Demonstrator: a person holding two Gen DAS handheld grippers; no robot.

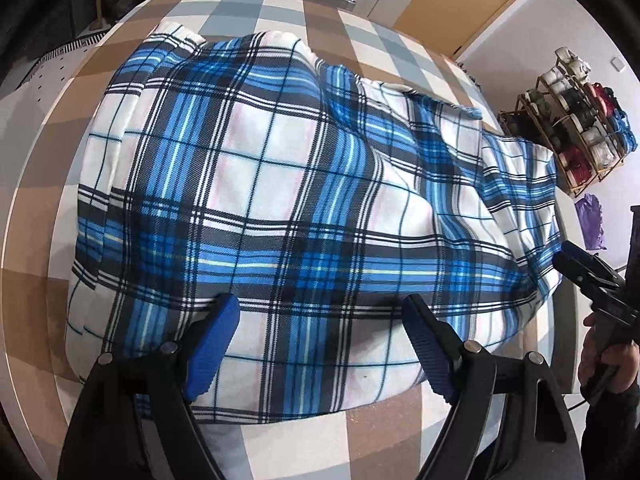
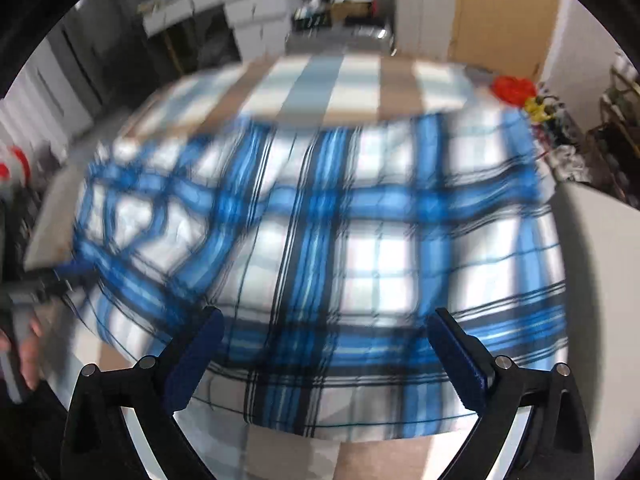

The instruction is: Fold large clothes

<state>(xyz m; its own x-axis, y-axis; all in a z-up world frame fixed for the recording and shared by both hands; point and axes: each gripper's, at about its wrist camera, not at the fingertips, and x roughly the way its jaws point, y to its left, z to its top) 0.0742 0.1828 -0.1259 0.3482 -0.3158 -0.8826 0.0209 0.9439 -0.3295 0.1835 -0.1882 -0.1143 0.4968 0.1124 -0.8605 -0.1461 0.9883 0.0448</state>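
While a checked brown, grey and white table (image 1: 392, 52) fills most of both views, a blue, white and black plaid garment (image 1: 280, 200) lies spread and rumpled across its top, one edge hanging off the right side. Above the cloth's near edge, the left gripper (image 1: 320, 312) hovers with jaws wide apart and nothing between them; the right gripper (image 2: 324, 328), blurred in its own view, likewise stands open and empty over the fabric, a hand (image 1: 604, 364) holding its handle
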